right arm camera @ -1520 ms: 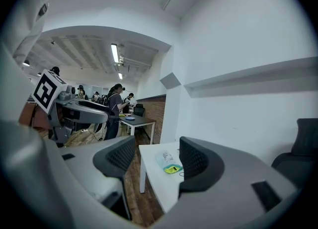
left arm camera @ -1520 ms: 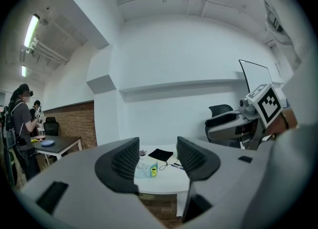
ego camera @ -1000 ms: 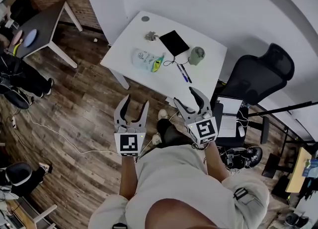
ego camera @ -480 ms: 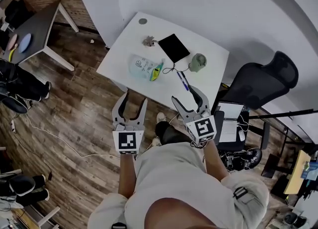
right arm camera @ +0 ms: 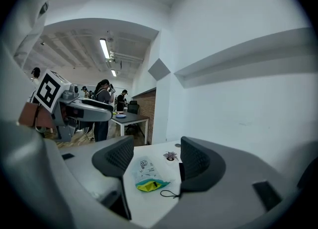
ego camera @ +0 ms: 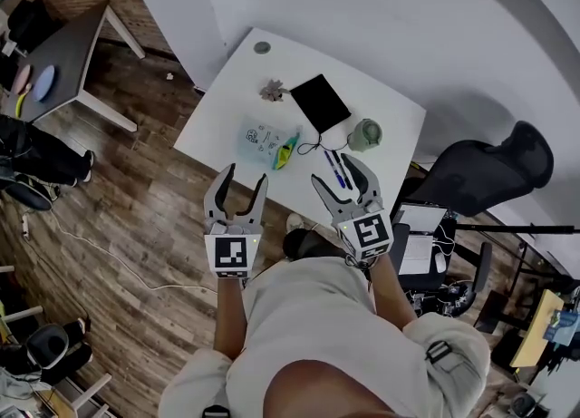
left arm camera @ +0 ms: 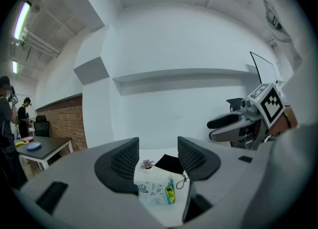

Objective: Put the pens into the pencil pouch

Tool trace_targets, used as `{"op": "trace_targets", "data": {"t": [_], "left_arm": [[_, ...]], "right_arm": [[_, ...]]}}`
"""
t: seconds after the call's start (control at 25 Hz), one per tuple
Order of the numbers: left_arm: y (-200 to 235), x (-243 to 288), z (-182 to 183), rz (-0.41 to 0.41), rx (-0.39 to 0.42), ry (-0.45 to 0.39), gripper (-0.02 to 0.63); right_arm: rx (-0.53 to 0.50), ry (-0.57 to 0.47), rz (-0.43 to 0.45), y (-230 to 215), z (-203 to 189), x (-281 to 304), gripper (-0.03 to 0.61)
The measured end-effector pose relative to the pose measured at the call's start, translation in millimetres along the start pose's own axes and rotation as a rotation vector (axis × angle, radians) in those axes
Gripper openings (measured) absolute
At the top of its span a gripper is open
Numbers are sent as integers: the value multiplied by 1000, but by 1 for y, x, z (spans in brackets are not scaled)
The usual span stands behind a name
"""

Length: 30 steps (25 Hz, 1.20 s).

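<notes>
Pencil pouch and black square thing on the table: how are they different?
The pencil pouch is pale with little drawings and a yellow-green end; the black pad is plain black. The pouch looks soft and rounded; the pad has straight edges and sharp corners. The pouch lies nearer the person, the pad farther back. Both lie flat on the white table.

The surface (ego camera: pixel 391 110) was white. The pencil pouch (ego camera: pixel 261 140) was pale with a dark doodle print and a yellow-green end. The pens (ego camera: pixel 332 164) were blue, the flat pad (ego camera: pixel 320 103) black, and the round thing (ego camera: pixel 366 135) pale green. My left gripper (ego camera: pixel 244 186) and right gripper (ego camera: pixel 341 180) were grey with black ribbed pads (left arm camera: pixel 124 160), each cube (ego camera: pixel 231 256) patterned in black-and-white squares. The floor (ego camera: pixel 136 226) was brown wood planking.
</notes>
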<state>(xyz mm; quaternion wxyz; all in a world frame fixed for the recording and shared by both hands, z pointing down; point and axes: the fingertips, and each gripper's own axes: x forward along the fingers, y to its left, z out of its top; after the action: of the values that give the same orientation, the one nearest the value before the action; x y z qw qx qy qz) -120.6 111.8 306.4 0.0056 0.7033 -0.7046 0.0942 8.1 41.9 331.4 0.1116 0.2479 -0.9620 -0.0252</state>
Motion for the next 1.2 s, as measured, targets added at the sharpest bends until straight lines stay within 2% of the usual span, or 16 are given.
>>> {"op": "trace_targets", "data": {"t": [0.4,0.6,0.88,1.2], "left_arm": [[1,60,-2,-6,5,56,239],[-5,79,-11,-40,6,90,238],[-12,113,-31,-144,20,134,233],[-26,154,-69,-347,60,214,214]], "right_arm": [[46,32,20,-46,-15,31,293],[74,56,2,-57,-29,35,285],[111,111,-66,-74,-54,39,276],[170,229,-199,-85,-95,44,264]]}}
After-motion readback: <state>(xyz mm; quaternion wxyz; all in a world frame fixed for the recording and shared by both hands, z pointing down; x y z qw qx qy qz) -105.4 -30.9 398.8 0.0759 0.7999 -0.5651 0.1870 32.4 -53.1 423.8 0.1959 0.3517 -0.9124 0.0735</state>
